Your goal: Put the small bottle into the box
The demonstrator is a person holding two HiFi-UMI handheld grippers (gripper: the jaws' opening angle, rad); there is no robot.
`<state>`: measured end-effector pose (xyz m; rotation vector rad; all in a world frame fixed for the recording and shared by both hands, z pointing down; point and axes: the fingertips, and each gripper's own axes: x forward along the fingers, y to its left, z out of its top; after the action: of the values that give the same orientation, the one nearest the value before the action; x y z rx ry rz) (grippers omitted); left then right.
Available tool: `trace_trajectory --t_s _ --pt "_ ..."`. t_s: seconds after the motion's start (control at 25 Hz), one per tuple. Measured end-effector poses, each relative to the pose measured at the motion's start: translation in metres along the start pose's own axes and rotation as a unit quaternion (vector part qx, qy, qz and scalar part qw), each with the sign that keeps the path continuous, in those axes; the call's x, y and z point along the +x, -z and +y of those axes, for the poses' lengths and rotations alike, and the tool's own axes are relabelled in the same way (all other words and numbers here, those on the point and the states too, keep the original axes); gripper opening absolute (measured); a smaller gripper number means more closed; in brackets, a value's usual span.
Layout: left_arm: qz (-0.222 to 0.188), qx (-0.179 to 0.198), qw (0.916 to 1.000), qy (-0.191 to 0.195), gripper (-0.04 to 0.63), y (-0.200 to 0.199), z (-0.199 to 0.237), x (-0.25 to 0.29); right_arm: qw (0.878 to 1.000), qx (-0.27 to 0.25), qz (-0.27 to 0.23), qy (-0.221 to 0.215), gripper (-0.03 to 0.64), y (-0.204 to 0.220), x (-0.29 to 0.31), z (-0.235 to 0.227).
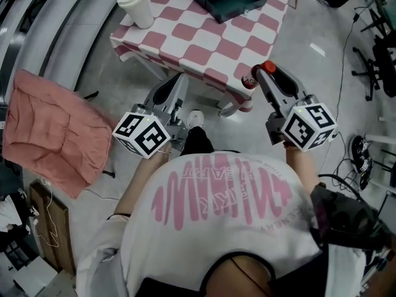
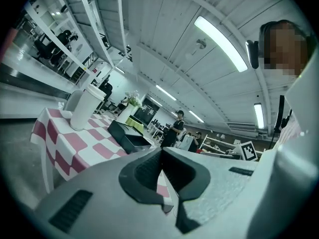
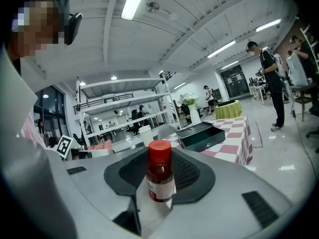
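Note:
The small bottle [image 1: 251, 78] has a red cap and reddish contents. It stands upright between the ribbed pads of my right gripper [image 1: 262, 73], which is shut on it just off the table's front right corner. In the right gripper view the small bottle [image 3: 160, 176] fills the middle, with the dark green open box [image 3: 202, 135] far behind it on the checked table. The box [image 1: 226, 2] sits at the table's far side. My left gripper [image 1: 178, 80] hangs by the table's front edge with its pads [image 2: 149, 171] together and nothing between them.
A white lidded cup [image 1: 136, 6] stands on the pink-and-white checked tablecloth [image 1: 198, 48] at the left. A pink cloth [image 1: 55, 129] lies draped at the far left. Office chairs [image 1: 377, 54] and floor cables are at the right. People stand in the background [image 3: 269, 78].

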<state>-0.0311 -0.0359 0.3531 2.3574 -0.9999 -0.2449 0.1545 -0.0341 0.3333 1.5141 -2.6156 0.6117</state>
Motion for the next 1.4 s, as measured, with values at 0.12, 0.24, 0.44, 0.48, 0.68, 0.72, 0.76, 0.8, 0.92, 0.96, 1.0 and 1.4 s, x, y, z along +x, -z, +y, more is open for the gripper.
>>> trace_trajectory --t_s 0.12,0.24,0.44,0.48,0.68,0.72,0.76,0.8,0.92,0.96,1.0,1.4 --pt "0.001 0.005 0.9998 0.02 0.008 -0.017 0.009 0.026 1.0 -0.004 -0.005 0.002 0.137 -0.013 0.021 -0.005" --pt "0.0 0.015 0.9991 0.04 0.008 -0.039 0.019 0.05 1.0 -0.007 -0.012 0.007 0.137 -0.029 0.044 -0.009" --pt "0.006 0.031 0.9974 0.065 0.008 -0.073 0.038 0.086 0.999 -0.005 -0.028 0.027 0.137 -0.055 0.078 -0.025" --pt "0.007 0.03 0.9971 0.07 0.008 -0.08 0.042 0.092 0.999 -0.005 -0.032 0.031 0.137 -0.062 0.085 -0.028" --pt "0.027 0.034 0.9949 0.091 0.008 -0.103 0.065 0.12 0.997 -0.004 -0.048 0.059 0.137 -0.088 0.12 -0.044" --pt "0.033 0.031 0.9947 0.092 0.008 -0.104 0.071 0.125 0.997 -0.004 -0.049 0.064 0.137 -0.091 0.127 -0.048" --pt "0.038 0.025 0.9947 0.092 0.008 -0.105 0.078 0.128 0.996 -0.004 -0.049 0.068 0.137 -0.094 0.134 -0.05" --pt "0.042 0.015 0.9947 0.092 0.008 -0.106 0.085 0.131 0.996 -0.005 -0.048 0.072 0.137 -0.095 0.141 -0.053" --pt "0.051 -0.011 0.9942 0.093 0.008 -0.113 0.103 0.139 0.996 -0.007 -0.042 0.08 0.137 -0.099 0.159 -0.06" --pt "0.053 -0.012 0.9942 0.092 0.008 -0.114 0.108 0.141 0.996 -0.007 -0.041 0.082 0.137 -0.1 0.165 -0.062" --pt "0.055 -0.012 0.9944 0.09 0.008 -0.115 0.113 0.142 0.996 -0.006 -0.039 0.085 0.137 -0.1 0.171 -0.065" --pt "0.071 -0.033 0.995 0.061 0.008 -0.097 0.154 0.139 0.995 0.0 -0.014 0.102 0.137 -0.09 0.212 -0.088"
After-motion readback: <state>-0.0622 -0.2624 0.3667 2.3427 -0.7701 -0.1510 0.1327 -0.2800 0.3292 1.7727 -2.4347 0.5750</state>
